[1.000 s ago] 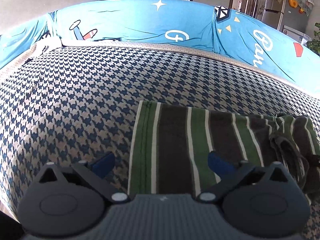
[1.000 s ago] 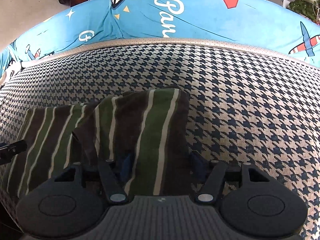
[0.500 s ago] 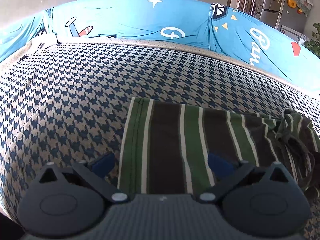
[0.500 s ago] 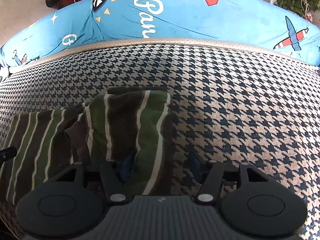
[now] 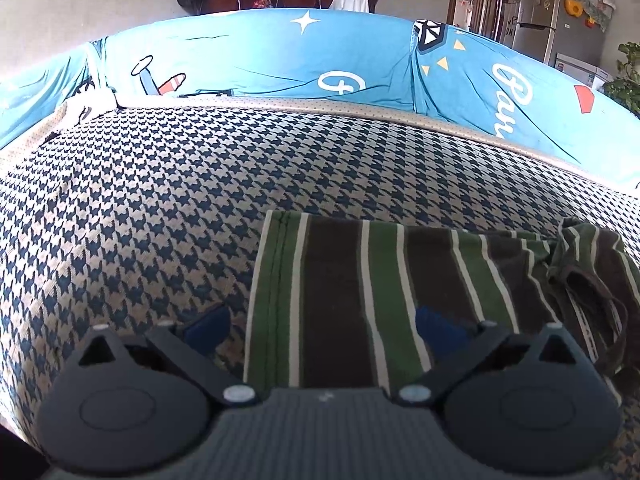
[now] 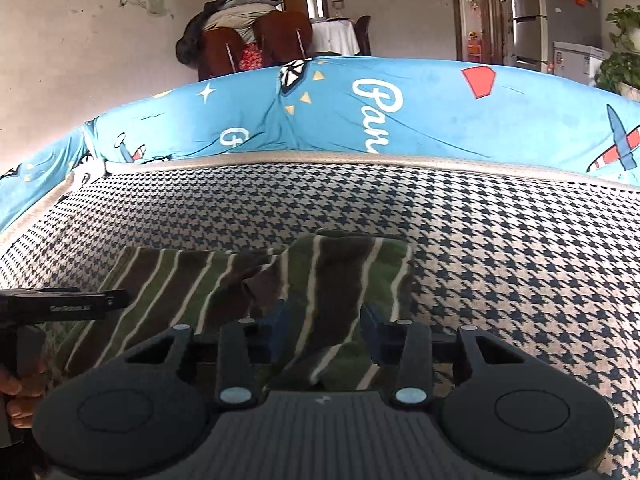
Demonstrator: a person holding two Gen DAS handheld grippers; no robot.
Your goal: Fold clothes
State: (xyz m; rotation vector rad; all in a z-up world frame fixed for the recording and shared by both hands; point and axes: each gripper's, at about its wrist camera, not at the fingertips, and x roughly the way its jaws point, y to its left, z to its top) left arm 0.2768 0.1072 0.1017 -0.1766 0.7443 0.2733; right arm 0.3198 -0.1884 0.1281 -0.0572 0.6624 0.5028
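A green, brown and white striped garment [image 5: 340, 280] lies flat on the houndstooth sofa seat [image 5: 160, 200]. My left gripper [image 5: 320, 328] is open, low over the garment's left edge, with one blue pad on the seat side and one over the cloth. In the right wrist view the garment [image 6: 192, 280] has its right end bunched and raised. My right gripper [image 6: 324, 328] is shut on that raised end. The left gripper's body [image 6: 64, 300] and the hand holding it [image 6: 20, 392] show at the left edge.
A blue printed cover [image 5: 260, 60] wraps the sofa backrest along the far side of the seat [image 6: 500, 260]. Behind it stand brown chairs [image 6: 256, 40], a fridge [image 6: 528, 20] and a potted plant [image 6: 620, 60]. Bare seat lies left and right of the garment.
My right gripper's fingers have closed on the garment's right end and lifted it, tilting the view upward. The left gripper stayed open and shifted a little over the left edge.
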